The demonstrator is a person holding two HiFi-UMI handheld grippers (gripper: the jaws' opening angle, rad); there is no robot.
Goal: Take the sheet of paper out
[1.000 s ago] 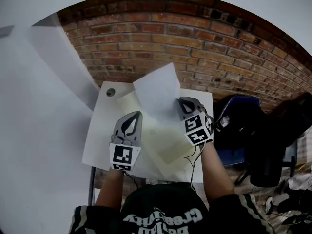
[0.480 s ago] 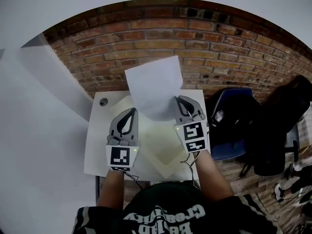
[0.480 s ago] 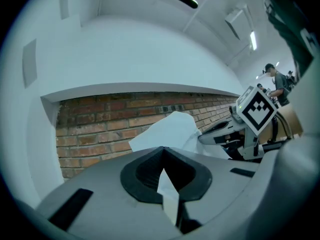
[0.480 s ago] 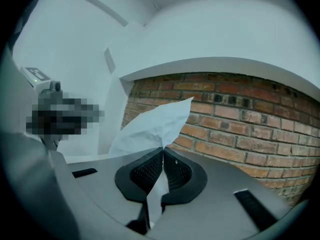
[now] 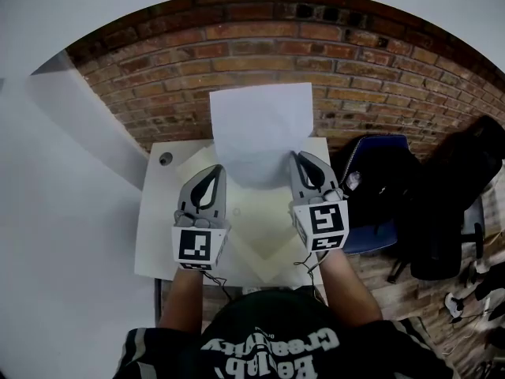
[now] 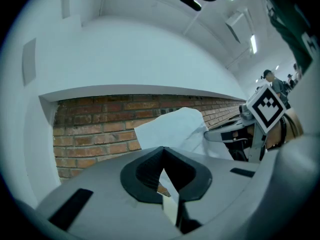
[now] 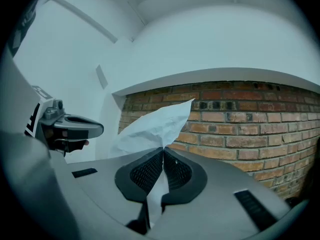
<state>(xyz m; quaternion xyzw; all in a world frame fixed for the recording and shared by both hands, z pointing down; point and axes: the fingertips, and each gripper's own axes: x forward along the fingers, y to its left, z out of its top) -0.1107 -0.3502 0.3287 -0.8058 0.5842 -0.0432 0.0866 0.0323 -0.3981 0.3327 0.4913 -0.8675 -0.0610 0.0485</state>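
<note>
The white rectangular sheet of paper (image 5: 260, 129) stands raised above the white worktop (image 5: 158, 235). Its long axis runs up and away from the person toward the red brick wall (image 5: 142, 61). The right tongs (image 7: 162, 154) are fully closed, pinching its lower right edge. The left tongs (image 6: 164, 159), beside the sheet's lower left corner, are closed too. They grip a thin pale edge, apparently of the cream flat paper sleeve (image 5: 264, 239) lying under both hands. Of the 2 hands, the right carries the sheet. Drawing it farther along that axis, with the sleeve held back, looks like the remaining move.
</note>
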